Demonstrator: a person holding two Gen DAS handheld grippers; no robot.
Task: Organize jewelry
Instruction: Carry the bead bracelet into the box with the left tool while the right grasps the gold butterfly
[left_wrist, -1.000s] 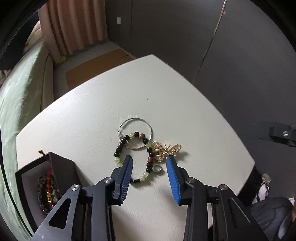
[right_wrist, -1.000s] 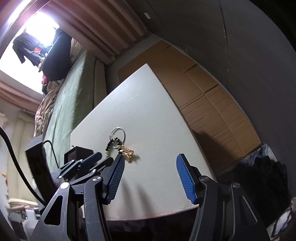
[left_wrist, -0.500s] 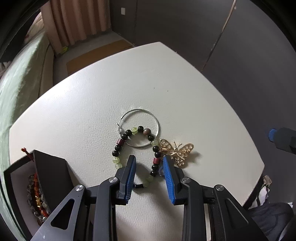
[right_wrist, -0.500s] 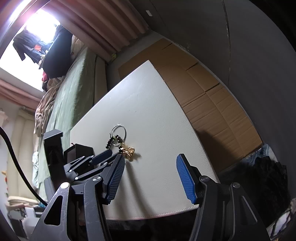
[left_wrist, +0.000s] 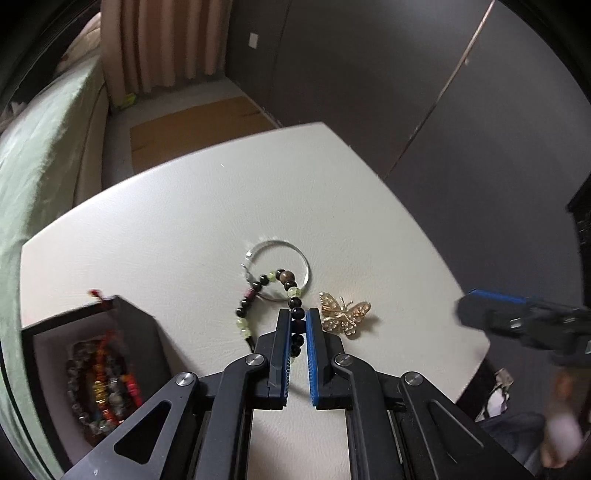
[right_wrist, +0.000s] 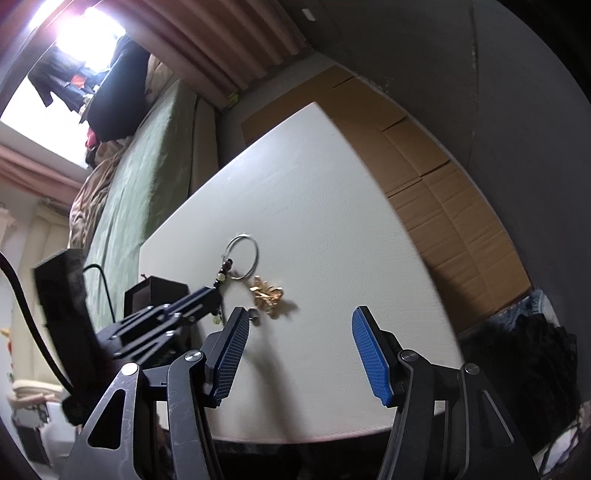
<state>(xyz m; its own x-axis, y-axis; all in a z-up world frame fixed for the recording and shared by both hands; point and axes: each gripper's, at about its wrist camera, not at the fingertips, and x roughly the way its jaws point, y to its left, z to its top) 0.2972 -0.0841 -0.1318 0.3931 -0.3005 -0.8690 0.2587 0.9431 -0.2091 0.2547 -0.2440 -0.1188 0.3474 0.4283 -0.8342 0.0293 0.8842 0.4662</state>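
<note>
My left gripper (left_wrist: 297, 317) is shut on the beaded bracelet (left_wrist: 258, 286), a string of black, green and brown beads on the white table (left_wrist: 221, 206). A silver hoop (left_wrist: 277, 271) lies under the beads. A gold butterfly brooch (left_wrist: 343, 314) lies just right of the left fingers. An open black jewelry box (left_wrist: 92, 373) with beaded pieces inside stands at the left. My right gripper (right_wrist: 299, 332) is open and empty near the table's front edge; the hoop (right_wrist: 243, 260), the brooch (right_wrist: 267, 291) and the left gripper (right_wrist: 177, 314) lie ahead of it.
A green bed (left_wrist: 40, 147) runs along the left side. Flattened cardboard (right_wrist: 424, 177) covers the floor beyond the table. Dark walls (left_wrist: 406, 74) stand behind. Dark clothes (right_wrist: 524, 350) lie off the table's right corner.
My left gripper has moved forward and shut on the bracelet's right strand. The right gripper has stayed open and drifted slightly closer.
</note>
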